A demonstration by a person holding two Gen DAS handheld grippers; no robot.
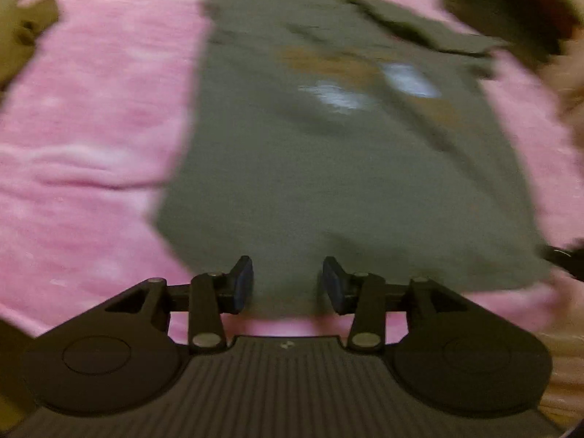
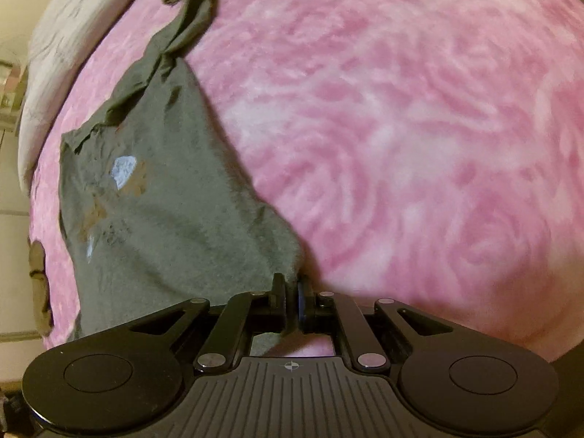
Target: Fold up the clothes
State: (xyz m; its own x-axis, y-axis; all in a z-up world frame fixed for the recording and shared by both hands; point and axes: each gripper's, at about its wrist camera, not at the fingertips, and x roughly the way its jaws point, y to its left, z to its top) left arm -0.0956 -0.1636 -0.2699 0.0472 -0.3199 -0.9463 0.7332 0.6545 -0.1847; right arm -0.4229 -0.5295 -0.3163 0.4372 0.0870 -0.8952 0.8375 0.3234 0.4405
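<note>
A grey-olive T-shirt (image 1: 328,168) with a brown and white print lies flat on a pink blanket (image 1: 91,127), folded into a long strip. My left gripper (image 1: 288,281) hovers open over the shirt's near hem, with nothing between its fingers. In the right wrist view the same T-shirt (image 2: 164,211) stretches away to the left, its sleeve trailing toward the top. My right gripper (image 2: 291,292) is shut on the shirt's near right corner, cloth pinched between the pads. The left wrist view is blurred.
The pink blanket (image 2: 401,146) covers a bed and fills the right wrist view to the right of the shirt. A pale sheet or pillow (image 2: 62,54) lies at the far left edge. Dark items (image 1: 511,3) sit at the top right of the left wrist view.
</note>
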